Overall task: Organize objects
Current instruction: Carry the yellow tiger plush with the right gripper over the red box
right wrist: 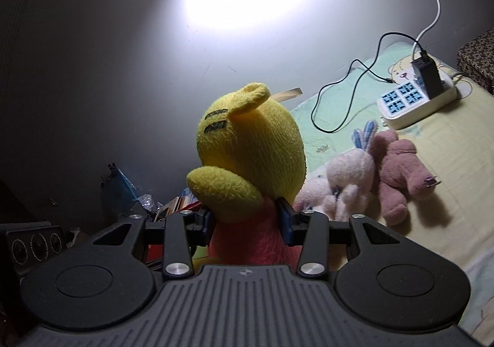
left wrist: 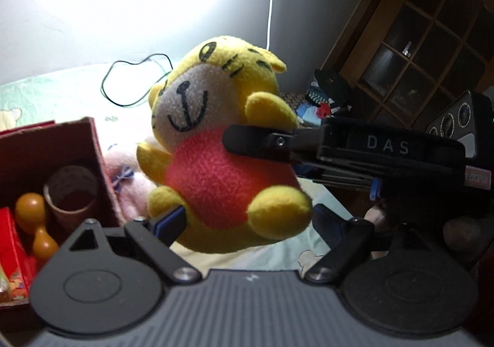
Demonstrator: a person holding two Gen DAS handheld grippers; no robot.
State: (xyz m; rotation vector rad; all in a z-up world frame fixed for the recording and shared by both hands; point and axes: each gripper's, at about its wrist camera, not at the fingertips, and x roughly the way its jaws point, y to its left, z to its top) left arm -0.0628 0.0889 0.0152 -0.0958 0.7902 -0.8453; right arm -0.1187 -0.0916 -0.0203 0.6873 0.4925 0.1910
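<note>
A yellow tiger plush with a red body hangs in the air above the bed, held by both grippers. In the left wrist view my left gripper has its blue pads against the plush's lower body and feet, one on each side. One black finger of the right gripper reaches in from the right and lies across the red chest. In the right wrist view I see the plush from behind, and my right gripper is shut on its red torso just under the arm.
A dark red cardboard box stands at the left, holding a cardboard tube and a wooden gourd. A white plush and a pink plush lie on the bed sheet. A power strip with cables sits behind them.
</note>
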